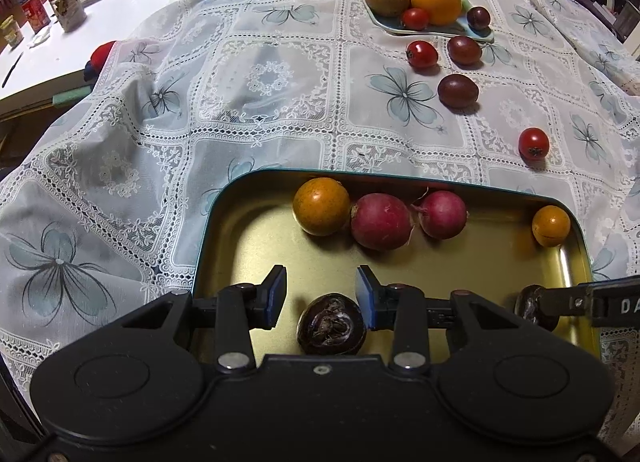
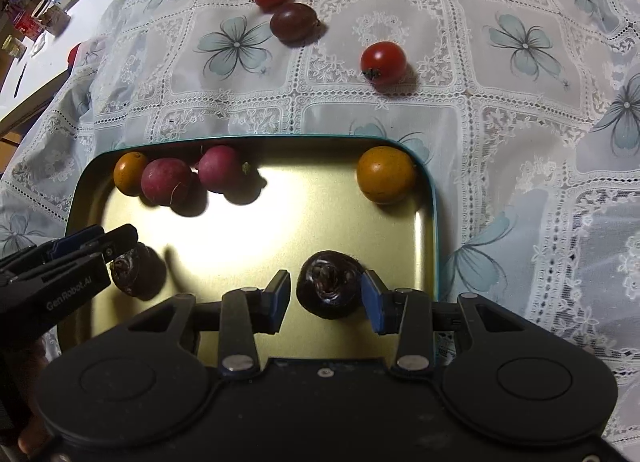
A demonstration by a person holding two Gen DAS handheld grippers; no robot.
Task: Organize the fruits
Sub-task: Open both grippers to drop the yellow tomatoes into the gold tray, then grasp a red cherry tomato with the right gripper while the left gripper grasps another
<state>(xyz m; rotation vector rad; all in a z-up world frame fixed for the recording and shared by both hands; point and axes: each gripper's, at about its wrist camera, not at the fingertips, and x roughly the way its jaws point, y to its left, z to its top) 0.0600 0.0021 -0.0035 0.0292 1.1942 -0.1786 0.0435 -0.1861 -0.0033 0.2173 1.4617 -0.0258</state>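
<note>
A gold tin tray (image 1: 248,246) (image 2: 280,197) with a teal rim holds two orange tomatoes (image 1: 322,205) (image 2: 386,173), two pink radishes (image 1: 380,221) (image 2: 166,181) and two dark water chestnuts. One chestnut (image 1: 331,324) lies on the tray floor between the fingers of my left gripper (image 1: 322,294). It sits against the right pad with a gap at the left pad, so the gripper is open. The other chestnut (image 2: 330,286) lies between the fingers of my right gripper (image 2: 326,294), also open with a slit at its left pad. Each gripper shows at the edge of the other's view.
At the back, a pale plate (image 1: 472,35) carries an apple, an orange, a kiwi and small tomatoes. Red cherry tomatoes (image 1: 533,143) (image 2: 383,61) and dark plum tomatoes (image 1: 458,90) (image 2: 294,21) lie loose on the lace tablecloth. A white counter with jars (image 1: 72,13) is at far left.
</note>
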